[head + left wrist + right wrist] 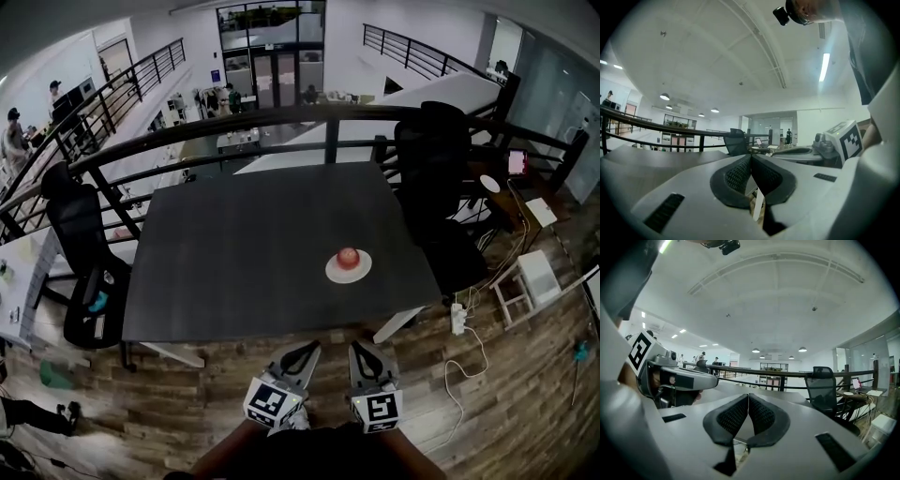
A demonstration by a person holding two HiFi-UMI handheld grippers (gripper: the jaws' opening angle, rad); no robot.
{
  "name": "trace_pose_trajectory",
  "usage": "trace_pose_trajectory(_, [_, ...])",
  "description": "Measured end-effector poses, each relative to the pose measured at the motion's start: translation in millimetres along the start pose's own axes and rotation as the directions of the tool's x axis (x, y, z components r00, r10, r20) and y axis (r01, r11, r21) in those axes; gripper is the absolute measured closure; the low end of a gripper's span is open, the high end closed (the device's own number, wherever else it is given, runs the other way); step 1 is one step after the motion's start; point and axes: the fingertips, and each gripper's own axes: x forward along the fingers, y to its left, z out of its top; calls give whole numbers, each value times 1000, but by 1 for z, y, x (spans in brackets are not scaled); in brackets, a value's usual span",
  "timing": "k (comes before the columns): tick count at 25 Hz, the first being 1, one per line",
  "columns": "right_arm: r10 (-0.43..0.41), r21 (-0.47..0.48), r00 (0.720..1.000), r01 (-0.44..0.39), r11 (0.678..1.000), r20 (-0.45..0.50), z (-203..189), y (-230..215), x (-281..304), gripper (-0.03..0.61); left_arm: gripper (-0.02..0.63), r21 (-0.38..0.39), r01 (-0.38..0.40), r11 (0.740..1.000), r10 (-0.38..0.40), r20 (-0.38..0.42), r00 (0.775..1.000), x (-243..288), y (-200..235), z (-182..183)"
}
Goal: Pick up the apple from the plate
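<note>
Two handheld grippers sit at 6 o'clock in the head view, side by side above the wood floor (225,389), short of the table's near edge. On the left gripper (309,346) the jaws are pressed together with nothing between them. The right gripper (361,345) is the same, closed and empty.

At 12 o'clock from the grippers stands a dark rectangular table (244,253), bare apart from one plate. Nothing stands between the grippers and that plate, and open tabletop lies all round it.

The white round plate (330,273) lies at about 1 o'clock from the grippers, near the table's near right corner and in from both edges. The apple (348,257) sits at its middle, small, round and red.

One black office chair (84,244) stands at 9 o'clock, off the table's left edge. A second chair (431,159) stands at 2 o'clock by the far right corner. A black railing (281,117) curves behind the far edge. At 4 o'clock a white power strip (458,319) lies on the floor beside a table leg.
</note>
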Motion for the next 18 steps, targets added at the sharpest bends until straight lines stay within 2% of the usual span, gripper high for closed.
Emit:
trace_pose_trajectory(5, [-7, -17, 1000, 7, 1000, -23, 1, 9, 14, 554, 591, -31, -24, 999, 24, -20, 1000, -5, 21, -7])
trace_pose_trajectory(12, [-13, -2, 1000, 13, 1000, -9, 2, 2, 31, 554, 591, 4, -37, 999, 37, -21, 999, 2, 32, -7])
trace_pose_trajectory(18, [38, -3, 999, -38, 999, -2, -3, -8, 50, 554, 591, -36, -36, 999, 35, -34, 999, 23, 36, -2])
